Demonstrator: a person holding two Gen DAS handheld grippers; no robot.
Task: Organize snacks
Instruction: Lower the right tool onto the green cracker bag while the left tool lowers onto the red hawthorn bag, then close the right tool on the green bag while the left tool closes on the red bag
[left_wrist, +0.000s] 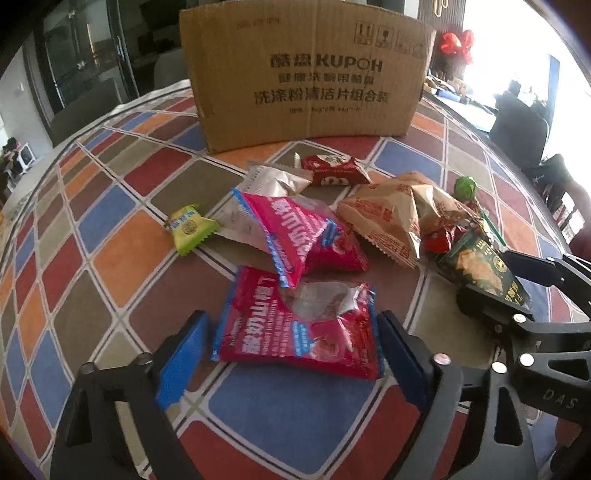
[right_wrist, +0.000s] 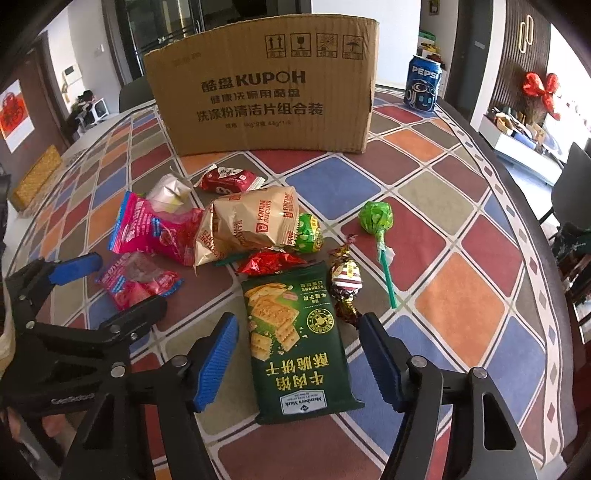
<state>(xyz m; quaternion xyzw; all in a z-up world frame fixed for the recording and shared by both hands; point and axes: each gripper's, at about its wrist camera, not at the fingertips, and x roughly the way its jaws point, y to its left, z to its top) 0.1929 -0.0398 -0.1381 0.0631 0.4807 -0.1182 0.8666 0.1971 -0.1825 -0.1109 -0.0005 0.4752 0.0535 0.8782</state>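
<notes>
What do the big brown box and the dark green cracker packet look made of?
Big brown box: corrugated cardboard, matte; fluted ribs show through its face and the top edge is raw. Dark green cracker packet: probably glossy printed plastic film; it shines slightly and has crimped end seals.

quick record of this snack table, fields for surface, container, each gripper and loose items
surface: checked multicolour tablecloth
container: brown cardboard box, upright behind the snacks
left gripper: open, astride pink snack packet
right gripper: open, astride dark green cracker packet
loose items: green-wrapped lollipop, beige biscuit bag
off to side: blue Pepsi can
</notes>
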